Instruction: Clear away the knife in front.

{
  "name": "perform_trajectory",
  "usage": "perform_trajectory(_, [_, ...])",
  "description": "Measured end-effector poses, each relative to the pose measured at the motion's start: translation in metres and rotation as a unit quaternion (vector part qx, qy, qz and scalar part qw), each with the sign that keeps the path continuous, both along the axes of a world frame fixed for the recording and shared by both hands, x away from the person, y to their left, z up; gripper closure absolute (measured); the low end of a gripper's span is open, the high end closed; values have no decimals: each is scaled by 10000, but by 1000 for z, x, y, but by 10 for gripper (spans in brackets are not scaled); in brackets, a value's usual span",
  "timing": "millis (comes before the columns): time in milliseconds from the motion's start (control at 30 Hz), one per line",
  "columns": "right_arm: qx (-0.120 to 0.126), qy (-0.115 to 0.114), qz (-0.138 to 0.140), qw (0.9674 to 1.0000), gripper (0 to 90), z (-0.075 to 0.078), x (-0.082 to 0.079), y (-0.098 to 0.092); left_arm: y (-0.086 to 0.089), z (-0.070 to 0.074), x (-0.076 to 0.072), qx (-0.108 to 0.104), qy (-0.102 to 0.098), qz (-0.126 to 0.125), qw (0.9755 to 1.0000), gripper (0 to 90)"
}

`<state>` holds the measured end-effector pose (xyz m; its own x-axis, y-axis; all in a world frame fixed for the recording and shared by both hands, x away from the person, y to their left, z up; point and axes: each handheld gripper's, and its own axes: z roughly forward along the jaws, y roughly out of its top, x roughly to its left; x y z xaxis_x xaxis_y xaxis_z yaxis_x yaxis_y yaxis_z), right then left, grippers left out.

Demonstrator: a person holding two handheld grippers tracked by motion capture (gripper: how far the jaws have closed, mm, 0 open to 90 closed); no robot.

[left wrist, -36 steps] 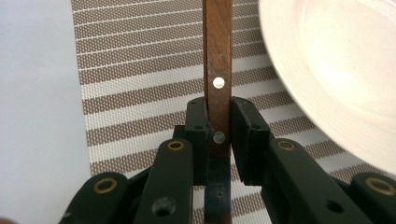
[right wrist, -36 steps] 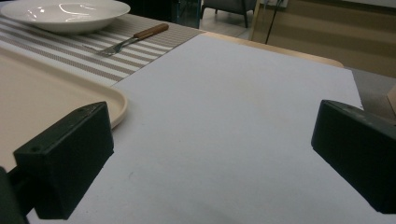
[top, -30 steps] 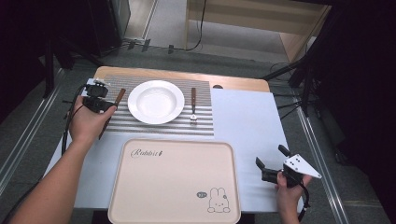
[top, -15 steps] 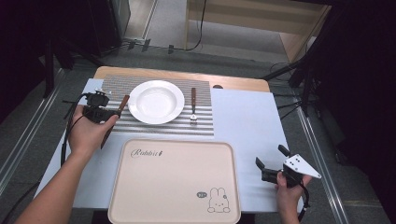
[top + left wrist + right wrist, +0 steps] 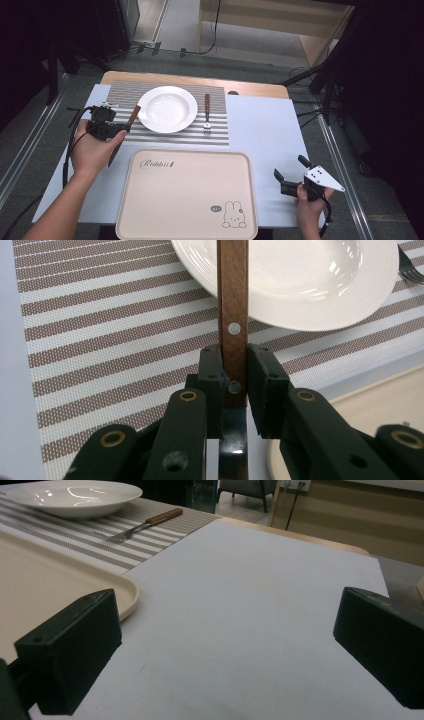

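**Inspector:** Left gripper (image 5: 234, 372) first; what sits between the fingers (image 5: 210, 377)?

**Assessor:** A knife (image 5: 233, 315) with a wooden handle; both pads press on the handle at its riveted part, one rivet level with the pads, another just beyond them; the grip is narrow and closed on the handle. The dark blade runs back from the fingers toward the hand; in the high view it slants down past the left hand (image 5: 95, 150).

**Inspector:** What lies beyond the fingertips?

**Assessor:** The handle's far end crosses in front of the rim of the white plate (image 5: 300, 285); whether it touches that rim I cannot tell. Under the fingers lies the striped placemat (image 5: 100, 330); off past the right-hand finger a corner of the beige tray (image 5: 380, 395) shows; a fork (image 5: 411, 267) lies on the mat at the plate's far side.

**Inspector:** Right gripper (image 5: 225, 655)?

**Assessor:** Fingers (image 5: 75, 650) stand wide apart with nothing between them; only the pale tabletop (image 5: 260, 590) is under and ahead of them. The tray's rounded corner lies just beside the left-hand finger in the right gripper view; plate and fork lie well beyond it on the mat.

**Inspector:** Position overall?

**Assessor:** In the high view the right gripper (image 5: 292, 175) is held in the right hand (image 5: 307, 202) at the near right of the table, well apart from the knife.
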<state>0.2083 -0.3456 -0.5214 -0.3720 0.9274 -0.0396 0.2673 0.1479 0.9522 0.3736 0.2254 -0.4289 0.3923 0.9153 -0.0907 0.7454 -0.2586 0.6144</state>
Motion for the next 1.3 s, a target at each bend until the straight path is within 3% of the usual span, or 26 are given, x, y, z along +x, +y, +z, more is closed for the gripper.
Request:
perform_trajectory(433, [5, -16, 17, 10000, 0, 0, 0, 0, -10, -2, -24, -33, 17, -205, 9998, 766])
perform_trajectory(500, [8, -2, 21, 10000, 0, 0, 0, 0, -13, -4, -31, 60, -28, -219, 9997, 765])
perform_trajectory(1300, [-10, 27, 10, 10000, 0, 0, 0, 1, -19, -8, -71, -308, 132, -428, 9985, 766])
